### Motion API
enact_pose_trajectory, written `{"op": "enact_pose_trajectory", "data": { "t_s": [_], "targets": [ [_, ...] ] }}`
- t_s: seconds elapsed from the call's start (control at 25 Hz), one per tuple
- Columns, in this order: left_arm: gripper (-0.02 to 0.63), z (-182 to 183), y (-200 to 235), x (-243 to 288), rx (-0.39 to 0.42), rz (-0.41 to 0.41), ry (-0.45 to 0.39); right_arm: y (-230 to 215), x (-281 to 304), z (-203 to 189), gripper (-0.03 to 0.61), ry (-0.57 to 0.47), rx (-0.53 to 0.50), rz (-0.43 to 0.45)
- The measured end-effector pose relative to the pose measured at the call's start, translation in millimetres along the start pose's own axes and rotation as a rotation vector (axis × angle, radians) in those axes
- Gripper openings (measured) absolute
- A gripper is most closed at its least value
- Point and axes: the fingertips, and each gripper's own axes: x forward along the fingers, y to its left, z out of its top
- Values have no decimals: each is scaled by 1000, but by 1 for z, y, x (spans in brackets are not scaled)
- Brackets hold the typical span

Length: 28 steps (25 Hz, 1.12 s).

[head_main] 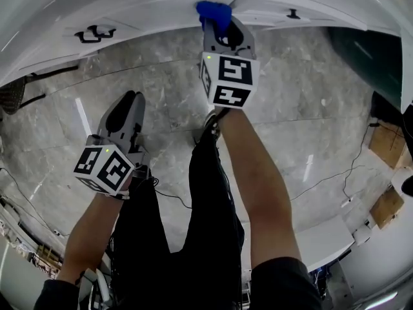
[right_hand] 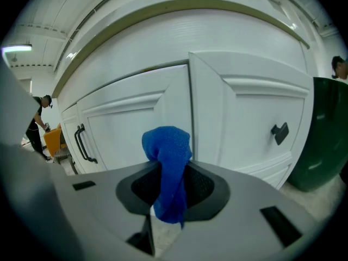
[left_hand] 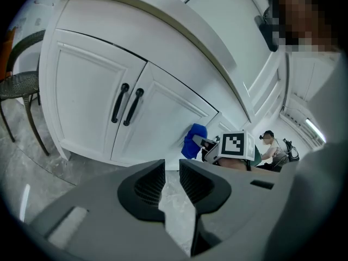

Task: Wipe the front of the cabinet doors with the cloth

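The white cabinet doors (right_hand: 125, 129) fill the right gripper view, and the seam between two of them runs straight ahead. My right gripper (right_hand: 173, 173) is shut on a blue cloth (right_hand: 168, 145), which bunches up above the jaws close to the door front. In the head view the blue cloth (head_main: 214, 11) touches the cabinet (head_main: 129, 11) ahead of the right gripper (head_main: 221, 28). My left gripper (head_main: 129, 102) hangs lower left over the floor, away from the doors. In its own view the left gripper (left_hand: 172, 170) has its jaws almost together, with nothing between them. That view also shows the cloth (left_hand: 194, 140).
Black bar handles (left_hand: 126, 105) sit on the left pair of doors, and a black knob (right_hand: 280, 133) on the right one. A dark green bin (right_hand: 321, 140) stands at the right, a wicker chair (left_hand: 22, 86) at the left. Cables (head_main: 322, 179) cross the marble floor.
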Motion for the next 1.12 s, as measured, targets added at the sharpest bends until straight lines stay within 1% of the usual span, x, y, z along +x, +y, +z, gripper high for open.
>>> {"op": "enact_pose_trajectory", "data": {
  "t_s": [0.16, 0.28, 0.4, 0.6, 0.8, 0.92, 1.04, 1.12],
  "targets": [
    [84, 1, -5, 0, 15, -13, -5, -25, -8, -7, 89, 10, 50, -75],
    [84, 4, 5, -13, 10, -9, -14, -16, -18, -9, 89, 9, 68, -97],
    [84, 7, 26, -30, -4, 8, -23, 28, -17, -13, 89, -1, 70, -37],
    [84, 11, 68, -59, -21, 42, -38, 126, 8, -21, 89, 6, 45, 103],
    [84, 20, 105, -86, -31, 73, -63, 191, 33, -19, 89, -6, 47, 162],
    [84, 23, 123, -99, -33, 93, -69, 212, 46, -27, 89, 17, 39, 178],
    [84, 22, 130, -105, -36, 102, -69, 210, 54, -33, 89, 39, 30, 173],
    [84, 20, 129, -104, -44, 104, -66, 208, 57, -35, 89, 50, 2, 183]
  ]
}}
